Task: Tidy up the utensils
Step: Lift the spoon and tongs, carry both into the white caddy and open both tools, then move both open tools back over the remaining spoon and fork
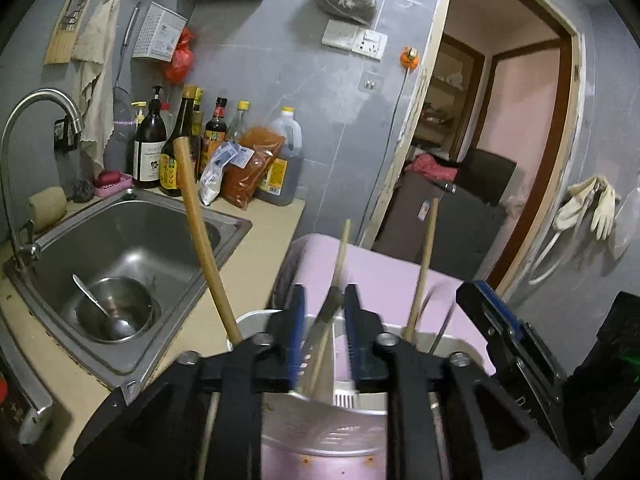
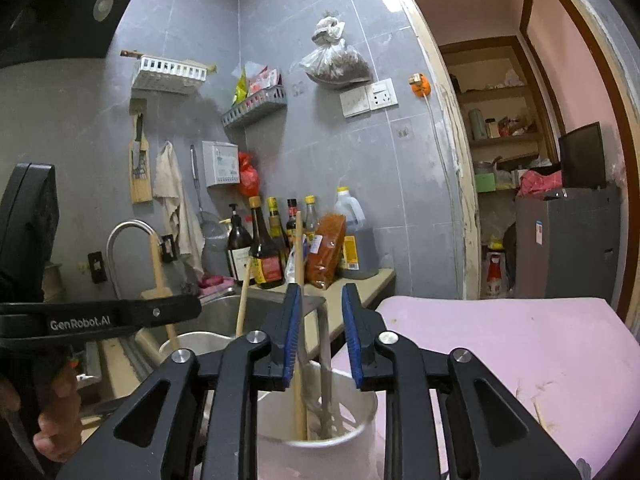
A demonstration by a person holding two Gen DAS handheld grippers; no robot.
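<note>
Steel holder (image 1: 320, 436) sits on the pink surface (image 2: 520, 344) by the sink's (image 1: 224, 222) edge. My left claw (image 1: 324, 332) looks narrowly parted around a blurred utensil (image 1: 326, 320); my right claw (image 2: 320, 336) hovers, narrowly parted, over the white cup (image 2: 360, 436). Next I'd seat that utensil.

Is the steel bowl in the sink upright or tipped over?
Upright: the steel bowl sits mouth-up in the sink, a metal spoon resting inside.

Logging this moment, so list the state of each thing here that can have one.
Left gripper: open, utensil between its fingers, ungripped.
Right gripper: open above the white cup.
White cup: upright, holding utensils.
Metal holder: upright, wooden handles inside.
Tap: off.
Bowl in sink: upright, spoon inside.
</note>
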